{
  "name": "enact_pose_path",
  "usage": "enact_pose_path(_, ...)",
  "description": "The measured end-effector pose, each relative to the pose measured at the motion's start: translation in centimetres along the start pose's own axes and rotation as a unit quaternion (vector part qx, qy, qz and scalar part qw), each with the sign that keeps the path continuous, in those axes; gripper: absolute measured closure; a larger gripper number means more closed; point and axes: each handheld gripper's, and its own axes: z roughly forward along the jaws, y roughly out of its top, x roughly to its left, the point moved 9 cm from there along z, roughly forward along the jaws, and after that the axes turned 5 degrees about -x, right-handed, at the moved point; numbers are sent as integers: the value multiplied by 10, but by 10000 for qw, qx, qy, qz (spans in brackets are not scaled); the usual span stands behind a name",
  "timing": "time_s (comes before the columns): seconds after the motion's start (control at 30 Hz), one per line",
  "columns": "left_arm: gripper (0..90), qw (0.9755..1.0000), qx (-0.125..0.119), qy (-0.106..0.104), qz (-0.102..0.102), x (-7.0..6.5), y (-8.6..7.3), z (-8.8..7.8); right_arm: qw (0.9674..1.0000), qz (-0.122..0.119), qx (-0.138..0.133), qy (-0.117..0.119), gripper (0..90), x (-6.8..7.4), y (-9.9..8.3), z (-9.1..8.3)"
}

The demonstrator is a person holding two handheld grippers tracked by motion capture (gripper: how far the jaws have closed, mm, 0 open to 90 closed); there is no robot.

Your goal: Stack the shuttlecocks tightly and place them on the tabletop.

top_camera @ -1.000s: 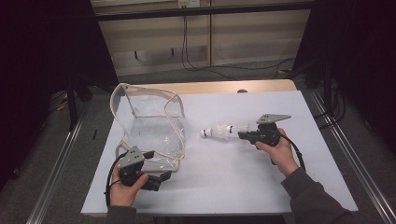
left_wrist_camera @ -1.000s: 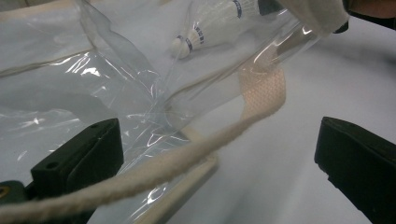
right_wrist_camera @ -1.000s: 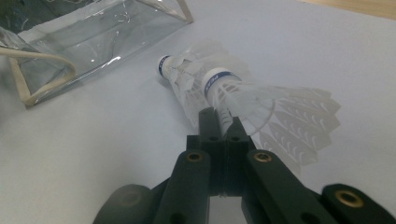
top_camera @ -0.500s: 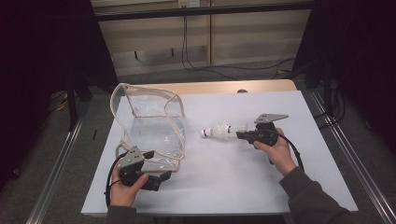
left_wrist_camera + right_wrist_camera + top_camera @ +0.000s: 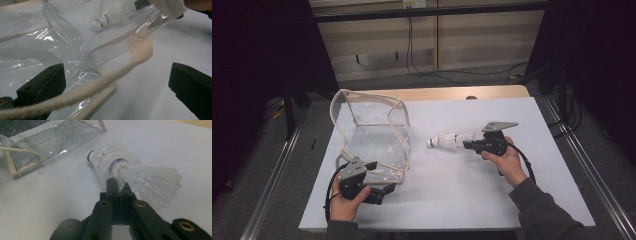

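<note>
Shuttlecocks point(image 5: 451, 140), nested cork-first, lie at centre frame in the high view, cork ends pointing left toward the clear bag point(image 5: 372, 135). My right gripper point(image 5: 468, 145) has its jaws pressed together on the feather skirt of the rear one; in the right gripper view the jaws meet on the thin plastic feathers point(image 5: 140, 180) just behind the blue band. I judge the grip is taken at the skirt so the cork end leads into the bag mouth.

The bag stands at left of centre on the white counter point(image 5: 512, 200), cream-trimmed, its near edge low toward me. My left gripper point(image 5: 384, 191) sits at the lower left, at the bag's near corner. Its jaws stand spread wide; in the left gripper view the cream strap point(image 5: 110, 77) and the clear wall pass between them, but the pads press nothing that I can make out. Likely purpose: catch the strap or rim and hold the opening steady.

Shuttlecocks and bag well apart, bare counter between.
</note>
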Motion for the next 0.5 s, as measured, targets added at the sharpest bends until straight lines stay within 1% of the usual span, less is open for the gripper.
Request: enact_pose_path(0.5,12,10000,-1,2,2,0,0,0,10000,-14,-5,0,899,0,1,3)
